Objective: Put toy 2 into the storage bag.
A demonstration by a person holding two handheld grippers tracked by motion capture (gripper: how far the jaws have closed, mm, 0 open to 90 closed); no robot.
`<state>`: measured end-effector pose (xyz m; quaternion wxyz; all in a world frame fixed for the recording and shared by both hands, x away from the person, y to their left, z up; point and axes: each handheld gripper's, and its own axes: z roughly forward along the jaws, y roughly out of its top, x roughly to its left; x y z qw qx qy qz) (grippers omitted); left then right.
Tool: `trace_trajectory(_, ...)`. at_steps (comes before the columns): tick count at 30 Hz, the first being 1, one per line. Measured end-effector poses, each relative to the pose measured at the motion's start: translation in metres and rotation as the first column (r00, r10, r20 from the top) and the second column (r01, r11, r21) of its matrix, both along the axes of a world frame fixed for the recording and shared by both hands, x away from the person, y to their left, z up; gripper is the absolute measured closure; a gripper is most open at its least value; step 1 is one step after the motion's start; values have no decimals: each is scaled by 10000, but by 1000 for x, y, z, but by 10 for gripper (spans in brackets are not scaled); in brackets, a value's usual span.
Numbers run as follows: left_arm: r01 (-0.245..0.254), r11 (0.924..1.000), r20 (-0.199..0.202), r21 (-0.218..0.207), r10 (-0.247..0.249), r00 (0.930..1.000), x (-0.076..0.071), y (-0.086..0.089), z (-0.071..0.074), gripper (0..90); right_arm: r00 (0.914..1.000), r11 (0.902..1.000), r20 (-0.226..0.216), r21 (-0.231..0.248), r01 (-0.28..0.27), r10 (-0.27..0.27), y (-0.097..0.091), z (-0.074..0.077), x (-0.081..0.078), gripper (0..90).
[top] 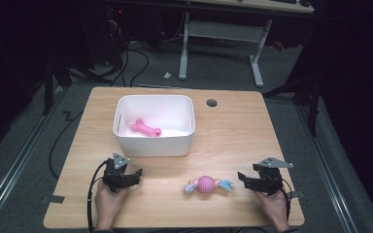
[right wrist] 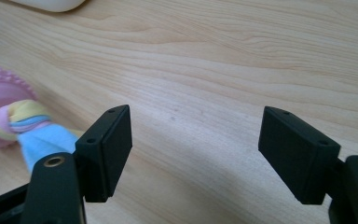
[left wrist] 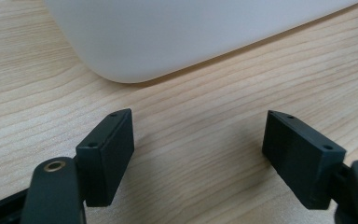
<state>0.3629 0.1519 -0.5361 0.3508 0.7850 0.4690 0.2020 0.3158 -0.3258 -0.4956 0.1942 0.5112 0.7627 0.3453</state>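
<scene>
Dark surroundings and grey floor are framing a light wooden table (top: pixel 233 131), which is carrying every item. Toward the far left-centre of the table, a white rectangular bin (top: pixel 154 144) is standing upright, and a pink bone toy (top: pixel 145 128) is lying inside it on the bin floor. Near the front edge, slightly right of centre, a pink ball toy with pastel rope ends (top: pixel 207 185) is resting on the bare wood, well apart from the bin. Just right of that toy, the right gripper (top: pixel 246 180) is pointing left toward it, jaws standing apart with nothing between them; the toy's blue rope end (right wrist: pixel 42 142) is lying just beside its left jaw. At the near left, the left gripper (top: pixel 133 175) is sitting near the bin's front wall (left wrist: pixel 168 42), jaws spread wide over bare wood, gripping nothing
</scene>
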Motion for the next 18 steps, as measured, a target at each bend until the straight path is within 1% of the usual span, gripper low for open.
trace_trajectory(1, 8, 10000, -5, 9, -8, 10000, 0, 0, 0, 251, 10000, 10000, -52, -15, -82, 81, 1, 2, -1, 260)
trace_trajectory(2, 7, 10000, -4, 4, -7, 10000, 0, 0, 0, 250, 9996, 9996, -68, -85, -283, 282, 5, 5, -4, 261)
trace_trajectory(3, 5, 10000, -7, 3, -5, 10000, 0, 0, 0, 250, 9996, 9996, -68, -85, -283, 282, 5, 5, -4, 261)
trace_trajectory(4, 6, 10000, -4, 4, -6, 10000, 0, 0, 0, 250, 9982, 9981, 16, -167, -599, 599, 10, 9, -6, 263)
trace_trajectory(5, 6, 10000, -5, 3, -6, 10000, 0, 0, 0, 250, 9982, 9981, 16, -167, -599, 599, 10, 9, -6, 263)
trace_trajectory(6, 4, 10000, -3, 2, -4, 10000, 0, 0, 0, 250, 9962, 9961, 67, -171, -868, 869, 16, 13, -8, 265)
trace_trajectory(7, 4, 10000, -3, 2, -4, 10000, 0, 0, 0, 250, 9962, 9961, 67, -171, -868, 869, 16, 13, -8, 265)
trace_trajectory(9, 6, 10000, -1, 6, -6, 10000, 0, 0, 0, 250, 9938, 9936, 164, -304, -1091, 1097, 21, 16, -9, 266)
trace_trajectory(10, 4, 10000, -4, 8, -4, 10000, 0, 0, 0, 249, 9910, 9909, 145, -241, -1324, 1328, 26, 17, -9, 266)
trace_trajectory(12, 25, 10000, -7, 12, -25, 10000, 0, 0, 0, 248, 9899, 9900, 162, -181, -1402, 1405, 27, 17, -9, 269)
trace_trajectory(13, 49, 10000, -10, 17, -49, 10000, 0, -1, 0, 245, 9883, 9884, 174, -182, -1511, 1514, 31, 18, -9, 271)
trace_trajectory(14, 103, 9999, -11, 6, -103, 9999, 0, -1, 0, 245, 9836, 9838, 221, -140, -1789, 1792, 36, 20, -9, 275)
trace_trajectory(15, 103, 9999, -11, 6, -103, 9999, 0, -1, 0, 245, 9812, 9814, 211, -94, -1915, 1917, 38, 21, -9, 276)
trace_trajectory(17, 158, 9999, -12, 11, -158, 9999, 0, -2, 0, 244, 9738, 9740, 183, -41, -2265, 2266, 45, 25, -6, 276)
trace_trajectory(18, 179, 9998, -14, 4, -179, 9998, 1, -2, 0, 244, 9738, 9740, 183, -41, -2265, 2266, 45, 25, -6, 276)
